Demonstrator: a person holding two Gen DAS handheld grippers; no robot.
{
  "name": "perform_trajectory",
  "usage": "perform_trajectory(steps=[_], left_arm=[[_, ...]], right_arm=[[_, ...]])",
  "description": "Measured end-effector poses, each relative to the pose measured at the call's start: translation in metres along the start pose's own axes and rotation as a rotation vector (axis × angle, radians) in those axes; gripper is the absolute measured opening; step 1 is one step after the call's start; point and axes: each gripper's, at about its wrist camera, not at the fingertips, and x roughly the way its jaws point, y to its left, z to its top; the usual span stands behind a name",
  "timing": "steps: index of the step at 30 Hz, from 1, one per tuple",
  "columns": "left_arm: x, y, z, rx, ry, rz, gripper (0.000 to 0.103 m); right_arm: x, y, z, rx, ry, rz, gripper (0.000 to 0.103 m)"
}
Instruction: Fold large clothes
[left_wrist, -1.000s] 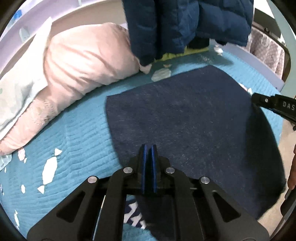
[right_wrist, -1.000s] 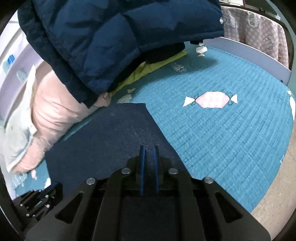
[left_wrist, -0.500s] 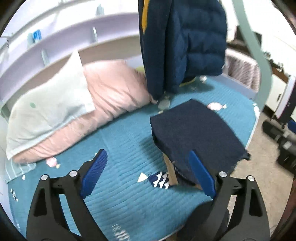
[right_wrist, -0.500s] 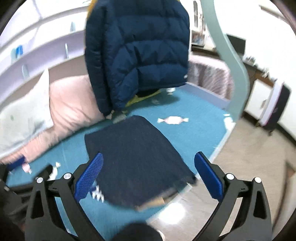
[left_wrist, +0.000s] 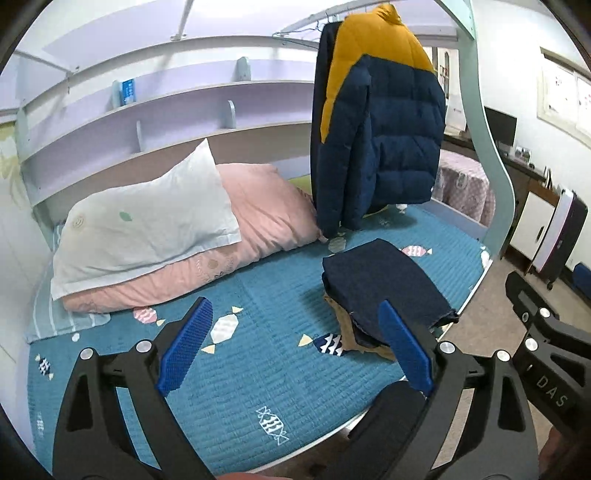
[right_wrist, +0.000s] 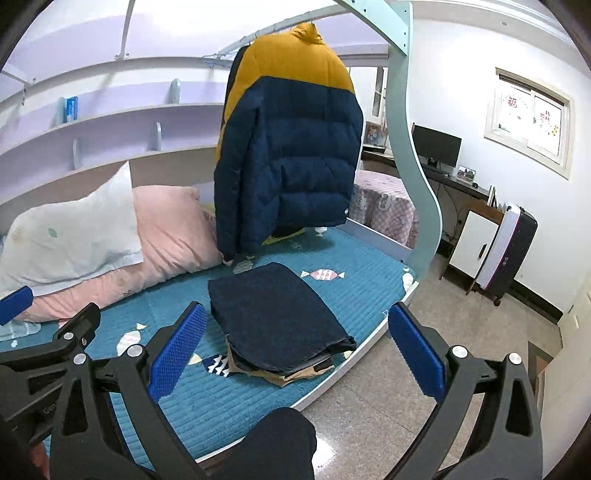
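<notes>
A folded dark navy garment (left_wrist: 384, 284) (right_wrist: 273, 314) lies flat on the teal quilt (left_wrist: 258, 369) (right_wrist: 207, 391) near the bed's front edge, with a tan garment (right_wrist: 280, 376) poking out beneath it. My left gripper (left_wrist: 295, 347) is open and empty, held back from and above the bed. The right gripper (right_wrist: 295, 350) is also open with nothing between its blue pads (right_wrist: 415, 350), well off the folded garment. Part of the right gripper's body (left_wrist: 546, 350) shows at the right edge of the left wrist view.
A navy and yellow puffer jacket (left_wrist: 373, 140) (right_wrist: 288, 155) hangs from a rail over the bed. A white pillow (left_wrist: 144, 221) lies on a pink one (left_wrist: 258, 218) at the left. Shelves line the back wall. A desk, monitor (right_wrist: 436, 144) and suitcase (right_wrist: 506, 251) stand at the right.
Both grippers went from shut, close over the dark garment, to wide open. Both pulled back and up, so the whole bed and room came into view. The garment stays folded on the quilt.
</notes>
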Motion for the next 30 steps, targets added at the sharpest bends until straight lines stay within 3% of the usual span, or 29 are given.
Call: perform_trajectory(steps=[30], left_arm=[[-0.02,-0.006,-0.01,-0.009,0.017,0.012,0.092]], right_arm=[[-0.018,-0.01,-0.009,-0.003,0.016,0.008,0.096]])
